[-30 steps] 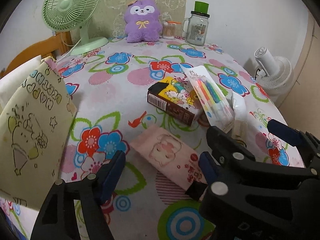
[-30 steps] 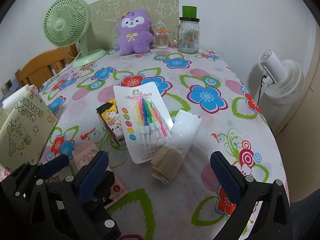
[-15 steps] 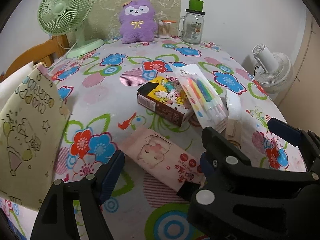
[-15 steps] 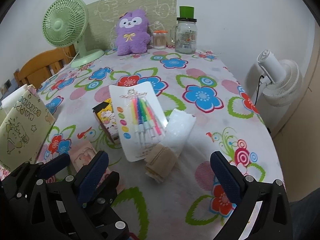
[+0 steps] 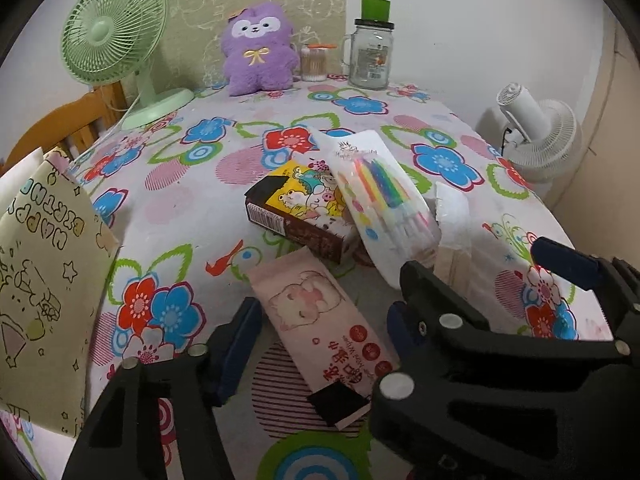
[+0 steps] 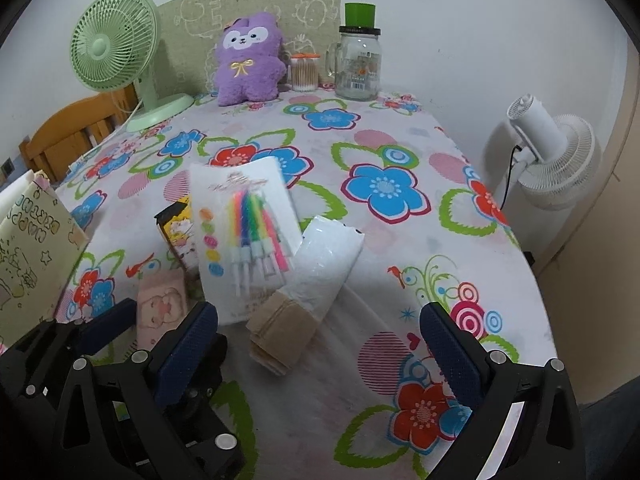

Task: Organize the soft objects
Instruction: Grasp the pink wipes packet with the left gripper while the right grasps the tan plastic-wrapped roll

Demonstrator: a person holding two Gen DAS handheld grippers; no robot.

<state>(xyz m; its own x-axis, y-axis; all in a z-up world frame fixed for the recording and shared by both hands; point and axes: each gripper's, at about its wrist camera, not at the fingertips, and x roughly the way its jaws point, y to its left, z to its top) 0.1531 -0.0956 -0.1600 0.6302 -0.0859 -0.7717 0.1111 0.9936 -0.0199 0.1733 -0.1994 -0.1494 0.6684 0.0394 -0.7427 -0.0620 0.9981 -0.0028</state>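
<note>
A pink wet-wipes pack [image 5: 320, 324] lies on the flowered tablecloth, between the open jaws of my left gripper [image 5: 322, 334]; no pad touches it. It also shows in the right wrist view [image 6: 162, 306]. My right gripper [image 6: 316, 344] is open and empty, low over a folded beige cloth [image 6: 280, 334] and a white plastic packet [image 6: 328, 264]. A purple plush toy [image 5: 258, 56] sits upright at the far edge.
A cartoon-printed box [image 5: 300, 212] and a candle pack [image 5: 380, 200] lie mid-table. A paper gift bag [image 5: 36, 280] stands at the left. A green fan [image 5: 116, 40], cotton-swab jar [image 5: 314, 62] and glass mug jar [image 5: 370, 48] line the back. A white fan [image 6: 552, 152] stands off the table's right.
My left gripper has moved forward, so the pink wipes pack now lies between its jaws. My right gripper has shifted slightly forward and right.
</note>
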